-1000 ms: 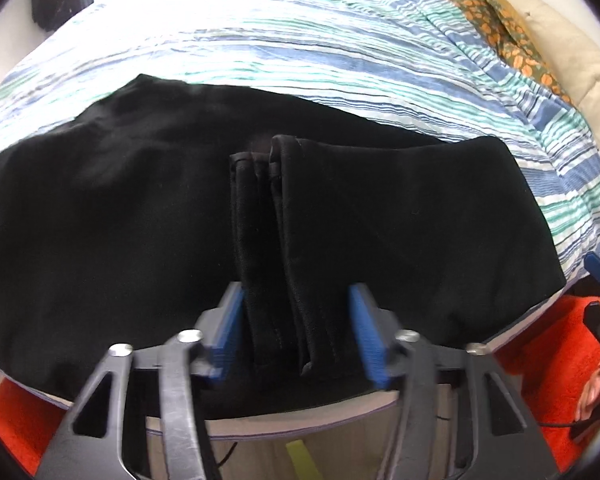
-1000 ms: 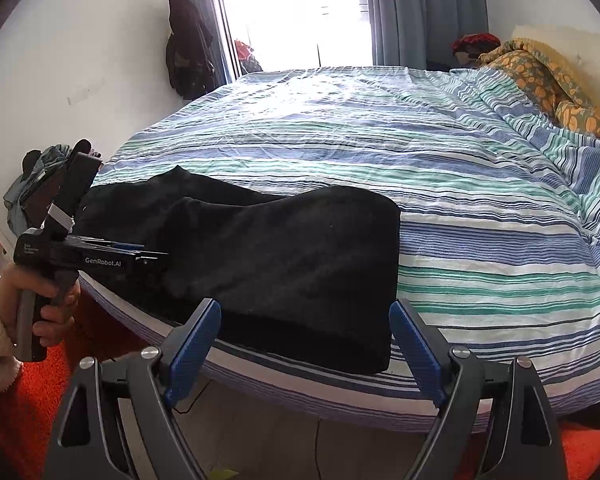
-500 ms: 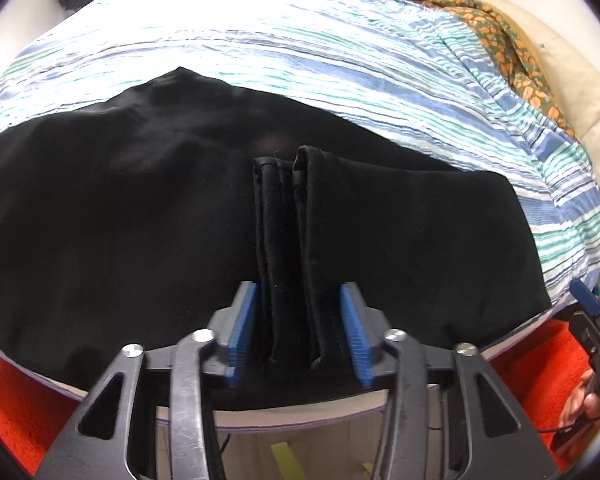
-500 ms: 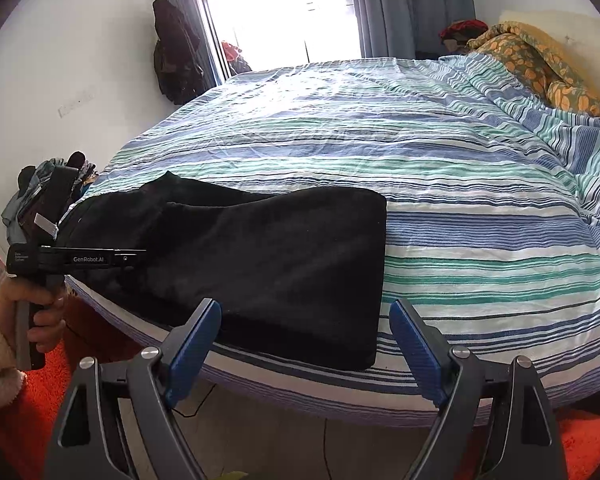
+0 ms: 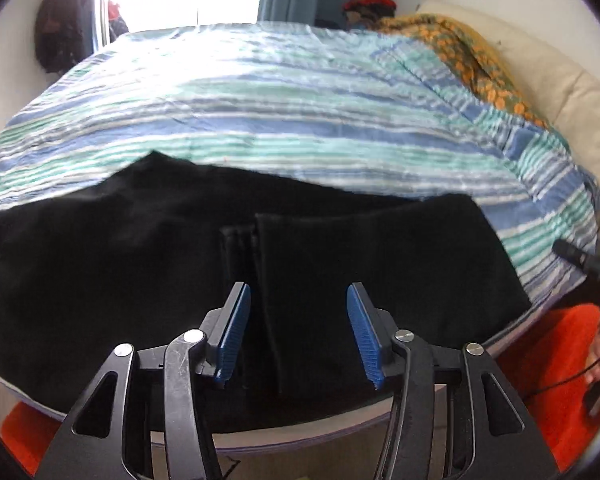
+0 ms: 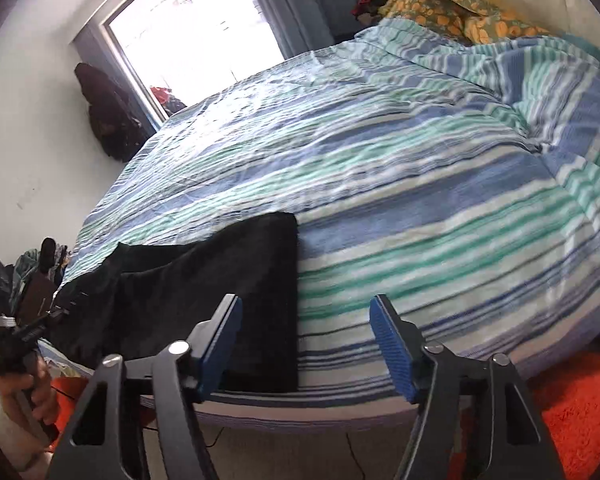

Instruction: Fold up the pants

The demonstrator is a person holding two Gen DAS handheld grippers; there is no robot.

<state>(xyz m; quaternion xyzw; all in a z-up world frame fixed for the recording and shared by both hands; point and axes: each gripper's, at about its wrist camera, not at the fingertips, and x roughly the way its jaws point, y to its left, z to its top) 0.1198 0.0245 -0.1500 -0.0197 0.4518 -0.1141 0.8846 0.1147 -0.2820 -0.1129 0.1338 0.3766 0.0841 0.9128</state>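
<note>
- The black pants [image 5: 180,264] lie flat near the front edge of the bed [image 5: 300,120], on the striped bed cover, and part of the cloth hangs a little over that edge
- One part is already folded over: in the left wrist view a folded flap [image 5: 380,264] lies on top of the right half, and its hemmed edges [image 5: 240,248] show near the middle
- In my judgement the task is about half done; one more fold is probably needed to make a compact bundle, and some smoothing perhaps
- The left gripper [image 5: 298,332] is above the near edge of the pants and points down at the cloth. Its jaws stand half open, and they have just been closing a little after opening. The edge of the flap is between the blue pads [image 5: 232,332] but they do not press it, so nothing is held
- The right gripper [image 6: 306,348] is at the right end of the pants [image 6: 228,292], tilted, so the bed looks slanted in its view. Its jaws have just been closing from wide to about half. The corner of the cloth lies under the left pad, but I see no grip on it
- At the left of the right wrist view, the person's hand [image 6: 24,392] holds the handle of the left gripper beside the bed
- An orange rug [image 6: 572,408] covers the floor under both grippers
</note>
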